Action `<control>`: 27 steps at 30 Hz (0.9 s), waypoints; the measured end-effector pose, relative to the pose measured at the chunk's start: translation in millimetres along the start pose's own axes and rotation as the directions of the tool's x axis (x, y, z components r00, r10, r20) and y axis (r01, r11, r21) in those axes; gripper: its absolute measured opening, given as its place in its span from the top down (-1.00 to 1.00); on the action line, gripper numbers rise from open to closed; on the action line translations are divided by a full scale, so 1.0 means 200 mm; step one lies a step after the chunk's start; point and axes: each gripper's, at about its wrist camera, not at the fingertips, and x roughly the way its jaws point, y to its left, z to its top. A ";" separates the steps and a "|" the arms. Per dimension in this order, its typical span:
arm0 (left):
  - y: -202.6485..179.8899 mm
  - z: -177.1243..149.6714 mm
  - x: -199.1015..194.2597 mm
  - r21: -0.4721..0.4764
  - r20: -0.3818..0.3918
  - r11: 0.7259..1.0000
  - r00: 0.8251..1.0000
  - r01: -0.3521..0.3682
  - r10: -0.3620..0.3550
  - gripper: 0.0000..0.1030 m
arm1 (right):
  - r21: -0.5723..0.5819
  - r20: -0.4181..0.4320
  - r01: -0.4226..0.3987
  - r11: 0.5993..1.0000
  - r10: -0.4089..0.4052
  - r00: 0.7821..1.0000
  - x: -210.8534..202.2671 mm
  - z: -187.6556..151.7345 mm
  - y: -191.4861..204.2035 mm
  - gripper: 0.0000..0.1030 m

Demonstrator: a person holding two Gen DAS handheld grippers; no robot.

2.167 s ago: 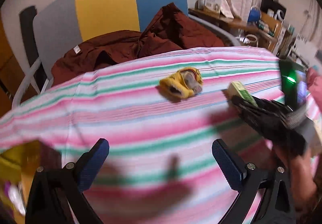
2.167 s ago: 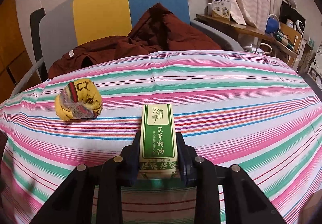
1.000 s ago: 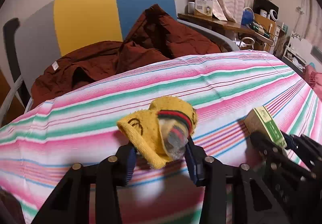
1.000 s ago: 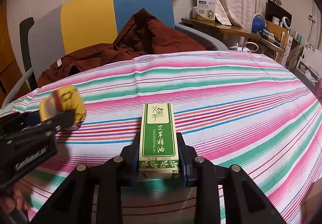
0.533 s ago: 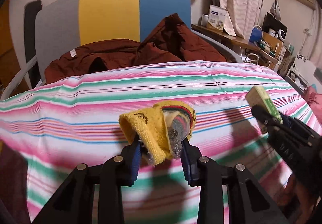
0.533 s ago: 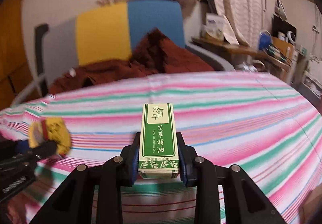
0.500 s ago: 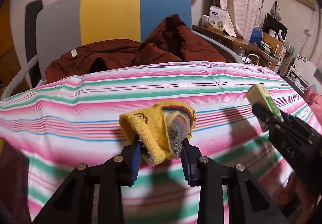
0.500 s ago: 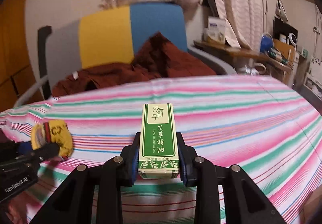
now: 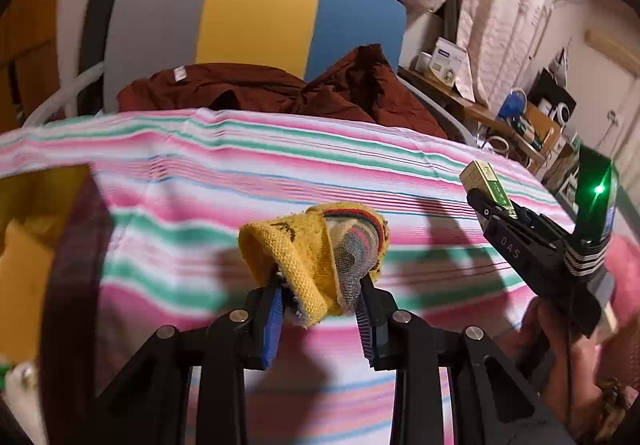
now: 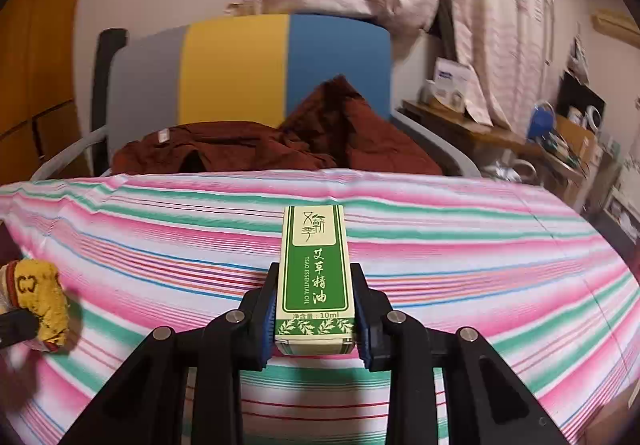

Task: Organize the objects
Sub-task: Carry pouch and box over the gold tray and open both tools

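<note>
My left gripper [image 9: 320,309] clamps a yellow knitted bundle [image 9: 316,249] above the striped cloth [image 9: 280,173]; my right gripper [image 10: 315,321] grasps a green essential-oil box [image 10: 314,273] further right.

A striped cloth [image 10: 460,257] covers the surface; maroon garment [image 10: 248,153] beyond.

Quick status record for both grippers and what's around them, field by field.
left gripper: shut on yellow sock, held above the cloth
right gripper: shut on green box, label up
surface: striped cloth
behind cloth: chair with maroon garment on its seat
left edge of left view: yellow bin, blurred
side table: far right, cluttered
</note>
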 end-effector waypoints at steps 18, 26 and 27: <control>0.62 0.01 -0.58 -0.218 0.120 0.974 0.988 -0.068 0.096 0.37 | -0.271 -0.034 -0.017 0.962 0.008 0.999 0.02 -0.01 0.27 0.40; 0.98 0.08 -0.63 -0.338 0.070 0.929 0.980 -0.151 0.185 0.37 | -0.327 -0.058 -0.038 0.944 0.020 0.998 -0.04 -0.03 0.36 0.40; 1.03 0.09 -0.63 -0.350 0.057 0.923 0.980 -0.161 0.193 0.37 | -0.327 -0.057 -0.044 0.944 0.027 0.998 -0.05 -0.03 0.37 0.40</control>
